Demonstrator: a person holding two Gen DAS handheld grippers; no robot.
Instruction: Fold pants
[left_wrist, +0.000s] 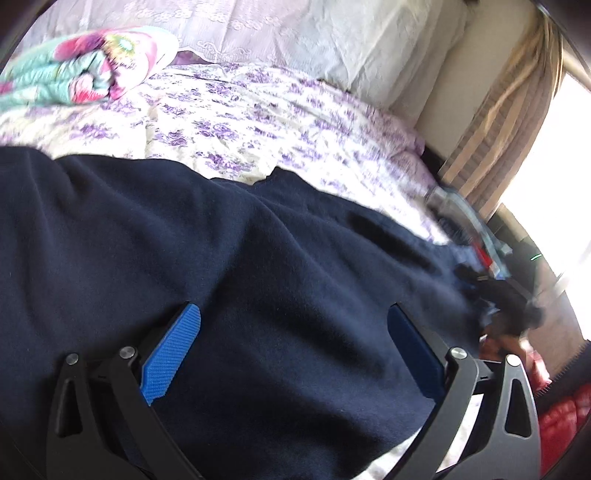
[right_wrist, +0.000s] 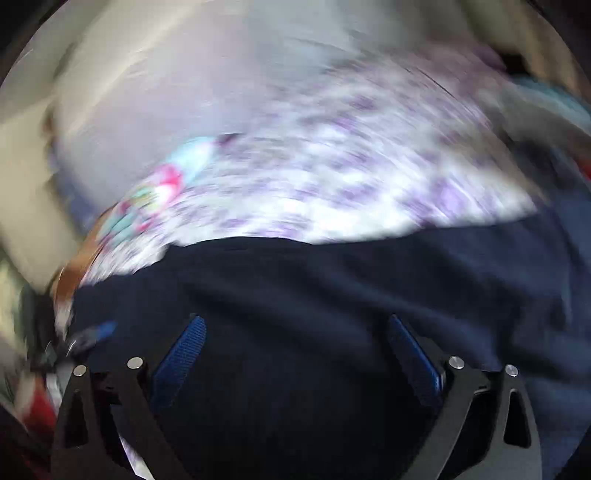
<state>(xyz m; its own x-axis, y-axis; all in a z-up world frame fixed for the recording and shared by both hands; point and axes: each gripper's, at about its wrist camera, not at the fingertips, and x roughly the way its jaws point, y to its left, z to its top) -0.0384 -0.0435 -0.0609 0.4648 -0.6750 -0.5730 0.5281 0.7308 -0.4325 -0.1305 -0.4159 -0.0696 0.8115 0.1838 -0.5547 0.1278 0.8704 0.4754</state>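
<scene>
A bed (left_wrist: 258, 122) fills most of the left wrist view, covered by a cream sheet printed with purple flowers, with a pale lace-patterned headboard cover (left_wrist: 295, 33) behind it. A bright floral quilt (left_wrist: 85, 70) lies bunched at its far left corner (pink, teal and white). To the right hang beige striped curtains (left_wrist: 506, 122) beside a window (left_wrist: 554, 155) blown out with daylight.

Dark navy pants (left_wrist: 258, 258) lie spread and softly rumpled across the floral-sheeted bed (left_wrist: 229, 122)
</scene>
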